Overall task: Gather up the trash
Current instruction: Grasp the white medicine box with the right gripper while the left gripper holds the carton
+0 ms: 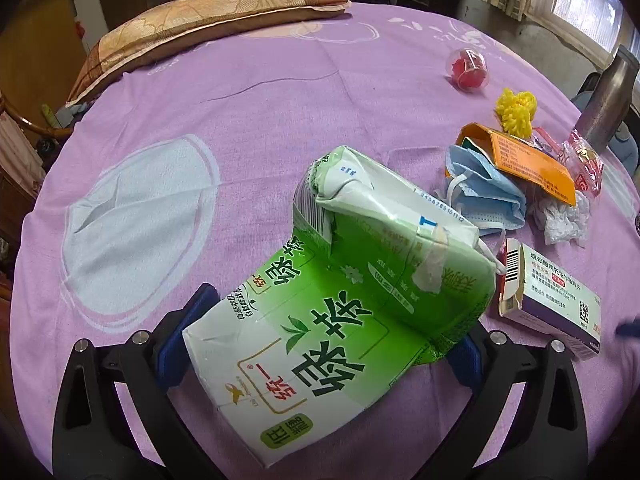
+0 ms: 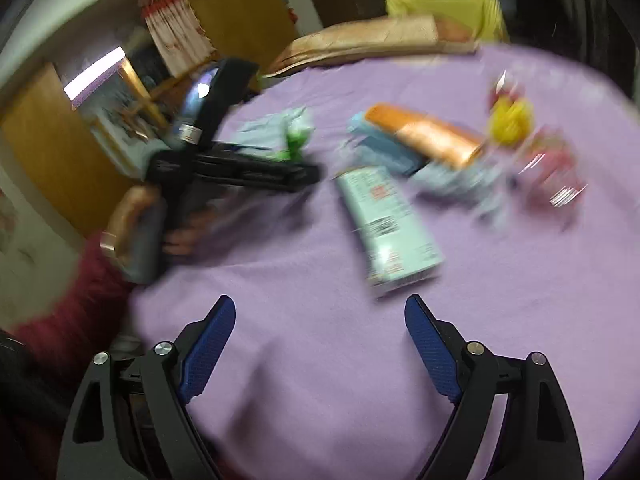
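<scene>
Meanwhile the left claw clamps a crumpled green-and-white drink carton above the purple bedsheet, while the right claw gapes wide and empty near a pale medicine box.

My left gripper held a crumpled green-and-white drink carton, jaws pressed on its two sides, above the purple bed sheet. Toward the bed's right edge lay a blue face mask, an orange box, a white-and-purple medicine box, crumpled white paper and a yellow pompom. A pillow lay at the far edge.
</scene>
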{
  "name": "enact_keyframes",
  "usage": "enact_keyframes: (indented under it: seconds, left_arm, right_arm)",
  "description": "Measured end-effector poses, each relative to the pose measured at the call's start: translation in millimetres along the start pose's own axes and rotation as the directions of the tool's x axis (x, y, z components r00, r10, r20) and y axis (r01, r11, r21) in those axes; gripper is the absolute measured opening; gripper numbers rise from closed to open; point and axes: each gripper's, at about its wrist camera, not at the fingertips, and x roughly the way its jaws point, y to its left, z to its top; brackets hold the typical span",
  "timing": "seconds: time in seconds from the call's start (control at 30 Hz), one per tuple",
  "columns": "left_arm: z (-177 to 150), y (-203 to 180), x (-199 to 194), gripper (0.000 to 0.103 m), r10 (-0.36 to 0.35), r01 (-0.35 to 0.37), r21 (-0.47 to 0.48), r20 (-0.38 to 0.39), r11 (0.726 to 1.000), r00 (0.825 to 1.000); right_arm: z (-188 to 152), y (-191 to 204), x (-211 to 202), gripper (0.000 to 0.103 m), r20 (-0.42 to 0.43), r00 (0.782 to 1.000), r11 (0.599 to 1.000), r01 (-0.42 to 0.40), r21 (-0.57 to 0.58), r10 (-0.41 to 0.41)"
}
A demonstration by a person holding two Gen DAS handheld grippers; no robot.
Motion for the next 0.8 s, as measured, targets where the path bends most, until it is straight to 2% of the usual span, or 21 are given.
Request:
enact_keyframes:
  seconds: [0.07,0.1,0.33,0.47,0.5,0.53,0.57,0.63,0.7,0.8]
  left_arm:
    - [0,1,0,0.097,-0.002,0.002,-0.001,0.000,1.000,1.000]
    - [0,0,0,0.097,-0.001,0.001,-0.001,0.000,1.000,1.000]
    - [-1,1,-1,0.097,-0.007,0.007,-0.006,0.005,1.000,1.000]
    - [-2,4,-3,0.096,-0.034,0.035,-0.021,0.020,0.999,0.999]
    - [-2,4,-4,0.096,-0.046,0.047,-0.020,0.025,0.999,0.999]
    - [-2,4,-6,0.096,-0.062,0.062,-0.016,0.031,0.998,0.998]
    - [-2,3,-7,0.095,-0.072,0.072,-0.013,0.039,0.997,0.997]
    - [-3,2,-15,0.095,-0.077,0.078,-0.005,0.080,0.997,0.994]
    - [-4,-1,-27,0.095,-0.062,0.061,0.014,0.142,0.998,0.988]
    - [-7,-6,-50,0.095,-0.067,0.057,0.049,0.239,0.997,0.969]
  right_arm:
    - [7,0,6,0.089,0.023,0.992,0.991,0.124,-0.047,-0.123]
    - [10,0,11,0.089,0.018,0.991,0.990,0.135,-0.046,-0.135]
    - [32,-15,41,0.089,-0.015,0.994,0.994,0.108,0.021,-0.108]
    - [32,-13,54,0.089,-0.042,0.996,0.995,0.081,0.061,-0.079]
    - [33,-14,57,0.080,-0.056,0.996,0.995,0.079,0.061,-0.076]
    - [32,-13,59,0.065,-0.062,0.996,0.996,0.072,0.060,-0.069]
    - [32,-12,57,0.045,-0.054,0.996,0.996,0.075,0.051,-0.072]
    - [30,-10,51,0.045,-0.032,0.998,0.997,0.055,0.051,-0.054]
    - [21,-3,36,0.045,0.006,0.998,0.996,0.068,0.049,-0.068]
    - [9,3,12,0.045,0.056,0.995,0.996,0.077,0.044,-0.079]
